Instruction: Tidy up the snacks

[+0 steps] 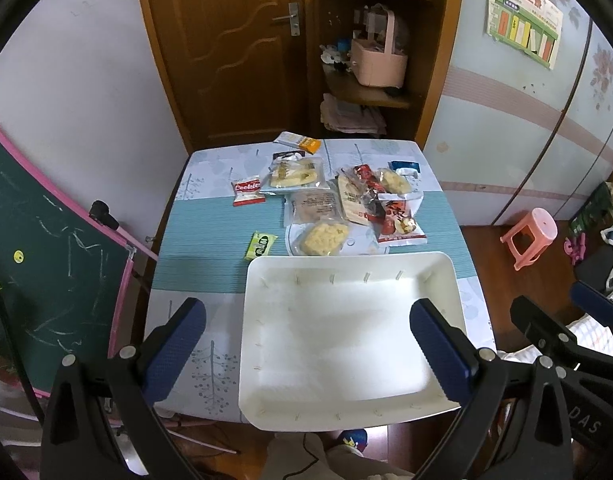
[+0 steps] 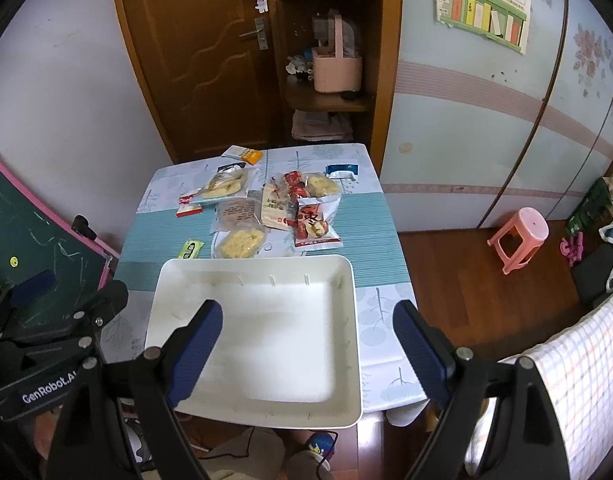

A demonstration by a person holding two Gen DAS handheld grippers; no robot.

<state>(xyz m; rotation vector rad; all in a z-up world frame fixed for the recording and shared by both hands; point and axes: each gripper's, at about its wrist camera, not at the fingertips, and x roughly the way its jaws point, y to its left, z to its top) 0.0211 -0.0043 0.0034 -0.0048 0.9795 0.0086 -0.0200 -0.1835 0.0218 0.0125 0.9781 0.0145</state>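
Nothing is sorted yet, by the look of it: the white tray [image 1: 348, 400] sits empty at the near edge of the tabletop [image 1: 210, 248], its long axis running near to far. All the snack packets [image 1: 326, 200] lie scattered just beyond its far rim. The left tool [image 1: 306, 356] and right tool [image 2: 306, 352] hover above, fingers wide apart, holding nothing.
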